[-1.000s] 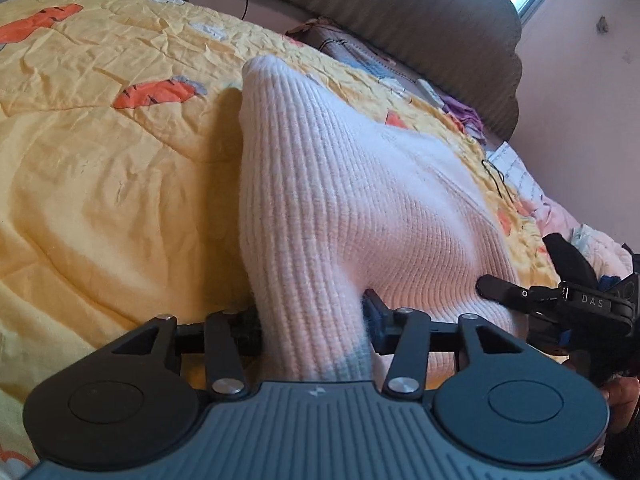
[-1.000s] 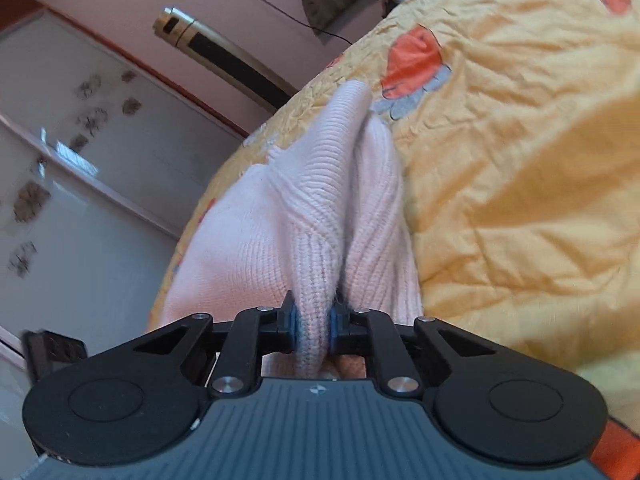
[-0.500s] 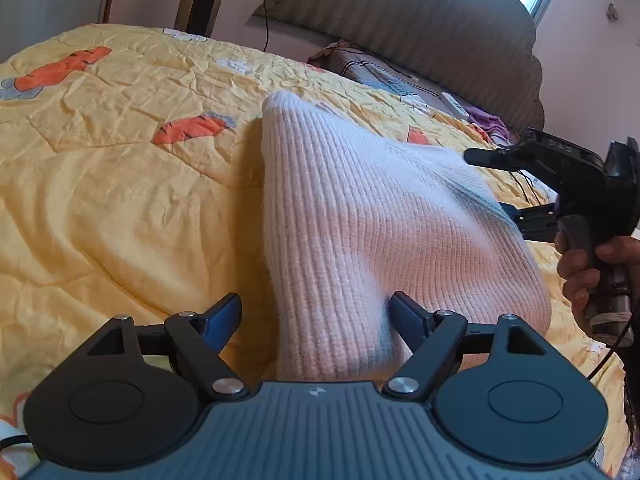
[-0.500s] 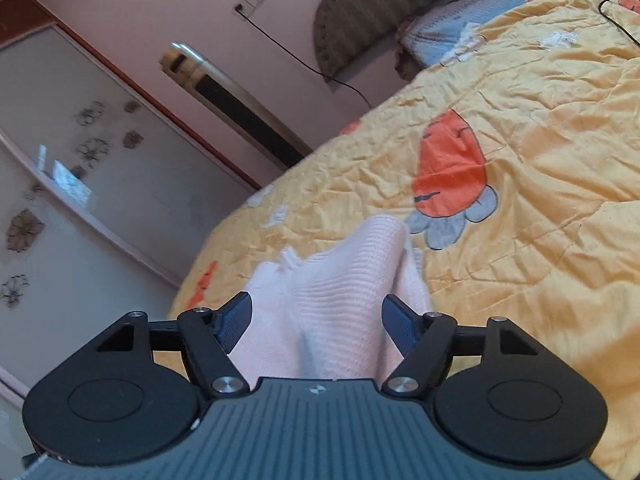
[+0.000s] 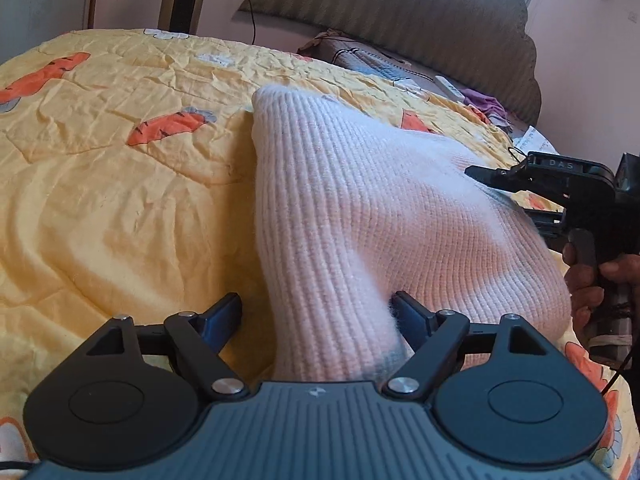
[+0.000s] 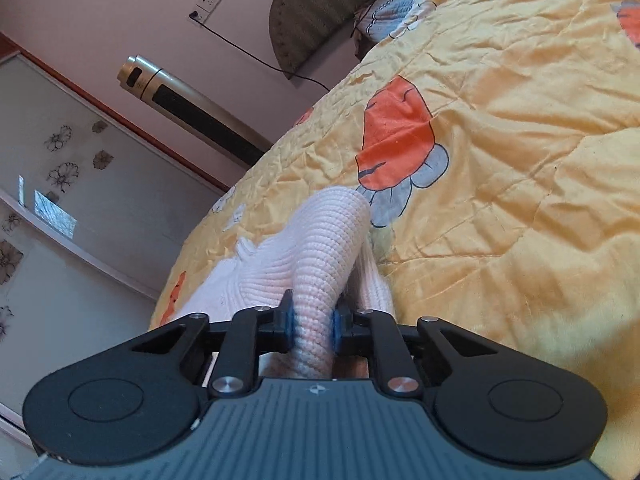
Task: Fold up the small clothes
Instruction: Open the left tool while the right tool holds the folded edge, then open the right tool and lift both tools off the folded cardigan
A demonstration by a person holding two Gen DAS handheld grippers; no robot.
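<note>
1. The yellow carrot-print bedspread [image 5: 120,200] covers the bed.
2. The pink knit garment [image 5: 360,208] lies on it, running from 6 toward 12 o'clock in the left view.
3. The left tool [image 5: 318,314] stands wide around the garment's near end, its pads not pressing.
4. The right tool [image 6: 312,322], its jaws having just been closing, pinches a knit fold at 6 o'clock.

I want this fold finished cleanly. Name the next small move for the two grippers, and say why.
Probably close the left gripper on the pink knit garment: its jaws stand open around the fabric, while the right gripper, whose jaws have just been closing, already pinches a fold.
</note>
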